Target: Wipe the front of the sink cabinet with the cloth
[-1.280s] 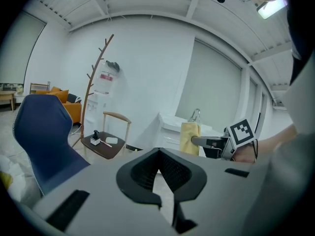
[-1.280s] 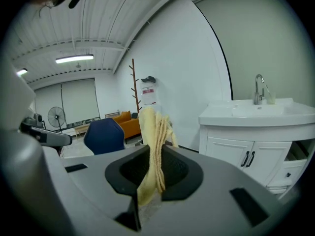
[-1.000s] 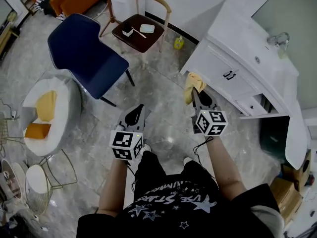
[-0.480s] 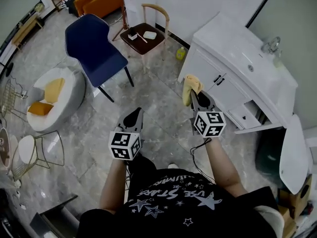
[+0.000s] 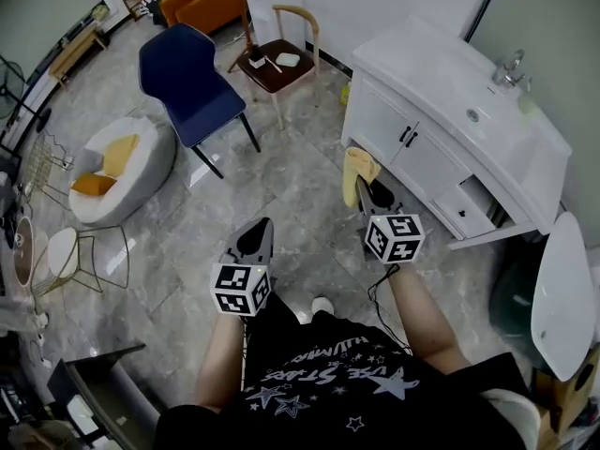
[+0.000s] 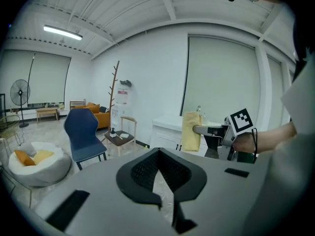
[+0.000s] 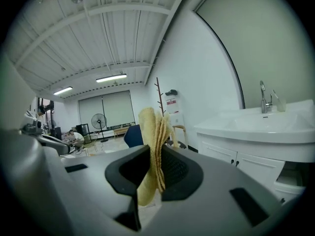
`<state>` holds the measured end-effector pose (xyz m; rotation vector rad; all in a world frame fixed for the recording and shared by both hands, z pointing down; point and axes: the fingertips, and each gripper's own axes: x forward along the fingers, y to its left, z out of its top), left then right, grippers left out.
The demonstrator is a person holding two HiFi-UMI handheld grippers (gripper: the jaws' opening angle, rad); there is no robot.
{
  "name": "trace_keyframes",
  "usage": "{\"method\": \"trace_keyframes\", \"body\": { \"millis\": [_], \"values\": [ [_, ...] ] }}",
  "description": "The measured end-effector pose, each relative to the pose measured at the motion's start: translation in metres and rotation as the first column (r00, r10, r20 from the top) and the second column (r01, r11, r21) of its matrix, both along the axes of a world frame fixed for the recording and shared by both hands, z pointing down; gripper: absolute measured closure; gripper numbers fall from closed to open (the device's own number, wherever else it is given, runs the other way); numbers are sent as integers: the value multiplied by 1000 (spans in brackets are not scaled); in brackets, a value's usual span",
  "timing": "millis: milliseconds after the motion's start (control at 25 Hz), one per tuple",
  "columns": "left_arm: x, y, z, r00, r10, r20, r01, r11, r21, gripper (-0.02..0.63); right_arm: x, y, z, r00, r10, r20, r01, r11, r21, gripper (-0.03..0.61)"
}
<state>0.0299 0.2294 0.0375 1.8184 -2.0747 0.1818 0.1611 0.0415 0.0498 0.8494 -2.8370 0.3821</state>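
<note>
I am holding my right gripper [image 7: 156, 175] closed on the cloth [image 7: 153, 141]. Both fingers [image 7: 180, 172] are pressing in on the folded yellow fabric, so no gap is showing between them. The cloth is standing up out of the grip in a tall fold, and a loose edge is hanging down below the pads. From the head view, I am carrying it out in front of me, just before the white doors of the sink cabinet [image 5: 405, 160], near the cabinet's left corner. In the right gripper view the cabinet front is sitting off to the right of the cloth, apart from it.

I am holding my left gripper [image 6: 158, 170] with its fingers drawn together at the tips. Only a thin wedge of grey floor [image 5: 281, 186] is showing between them, and nothing is caught there. It is pointing out over the open floor, well to the left of the cabinet and on the near side of the blue chair [image 5: 192, 82].
</note>
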Motion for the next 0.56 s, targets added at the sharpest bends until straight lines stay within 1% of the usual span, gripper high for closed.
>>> {"method": "trace_keyframes", "body": {
  "millis": [160,320,560],
  "values": [
    [24,19,0,1000,-10,19,10,999,-34,598,19,11,3,1000,-12,9,12,1000,-14,517],
    [34,30,6,1000,-21,7,21,999,-50,598,27,21,12,1000,-18,9,18,999,-29,517],
    [43,32,20,1000,-27,-8,26,998,-61,598,35,24,27,1000,-23,-1,23,999,-41,517]
  ]
}}
